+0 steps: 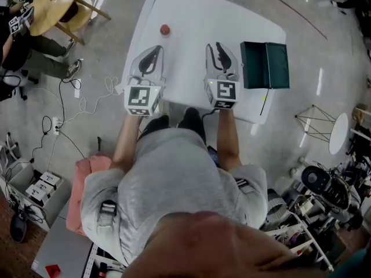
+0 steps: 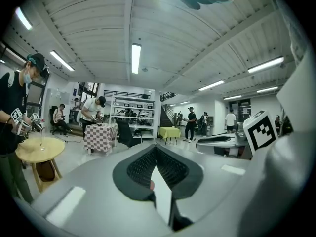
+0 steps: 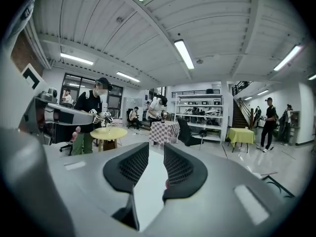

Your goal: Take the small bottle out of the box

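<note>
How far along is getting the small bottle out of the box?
Likely done: a small red object, perhaps the bottle, sits on the white table, apart from the open dark green box. The left claw and right claw hold nothing. Nothing obvious remains.

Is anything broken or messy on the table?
Nothing stands out. The green box lies open near the right edge of the white table, and a small red object sits alone at the far side. No spill or damage shows.

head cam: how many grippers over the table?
2. Left gripper sits left of centre over the white table; right gripper beside it, just left of the open green box. None appear hidden.
</note>
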Demonstrator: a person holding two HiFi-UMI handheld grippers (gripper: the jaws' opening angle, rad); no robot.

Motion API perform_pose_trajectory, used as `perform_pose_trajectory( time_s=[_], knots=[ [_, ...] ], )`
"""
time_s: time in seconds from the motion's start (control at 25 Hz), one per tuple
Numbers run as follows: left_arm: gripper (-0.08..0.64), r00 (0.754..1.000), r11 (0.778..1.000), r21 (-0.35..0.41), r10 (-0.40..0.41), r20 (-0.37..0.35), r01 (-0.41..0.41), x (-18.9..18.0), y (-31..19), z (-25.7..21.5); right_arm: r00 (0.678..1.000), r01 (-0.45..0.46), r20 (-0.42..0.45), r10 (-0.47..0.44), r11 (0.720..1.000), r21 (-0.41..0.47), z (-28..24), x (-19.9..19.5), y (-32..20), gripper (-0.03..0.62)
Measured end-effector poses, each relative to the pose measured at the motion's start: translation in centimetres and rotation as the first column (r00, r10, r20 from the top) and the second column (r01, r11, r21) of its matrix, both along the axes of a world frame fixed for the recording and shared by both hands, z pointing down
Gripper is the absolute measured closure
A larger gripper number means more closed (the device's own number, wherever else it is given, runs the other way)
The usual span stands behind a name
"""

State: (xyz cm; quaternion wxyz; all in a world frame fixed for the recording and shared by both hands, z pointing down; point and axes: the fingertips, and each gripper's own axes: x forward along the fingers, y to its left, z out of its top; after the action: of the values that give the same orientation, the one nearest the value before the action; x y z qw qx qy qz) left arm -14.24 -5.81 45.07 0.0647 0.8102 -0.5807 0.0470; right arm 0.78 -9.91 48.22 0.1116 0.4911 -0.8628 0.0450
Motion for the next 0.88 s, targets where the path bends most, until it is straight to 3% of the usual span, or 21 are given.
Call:
perform_pose_trajectory(
  time_s=[0.52, 0.88],
  knots=[
    [0.548, 0.987, 0.987, 0.004, 0.159, -0.002, -0.159, 3.5, 2.3, -0.6, 0.982, -0.187, -0.007, 0.187, 0.982, 0.026, -1.1, 4.9, 5.6, 0.549],
    [0.548, 0.973, 0.973, 0.002, 0.231, 0.001, -0.231, 3.9, 4.3, -0.4, 0.966, -0.258, 0.004, 0.258, 0.966, 0.03, -1.2, 5.4, 9.3, 0.58]
  ],
)
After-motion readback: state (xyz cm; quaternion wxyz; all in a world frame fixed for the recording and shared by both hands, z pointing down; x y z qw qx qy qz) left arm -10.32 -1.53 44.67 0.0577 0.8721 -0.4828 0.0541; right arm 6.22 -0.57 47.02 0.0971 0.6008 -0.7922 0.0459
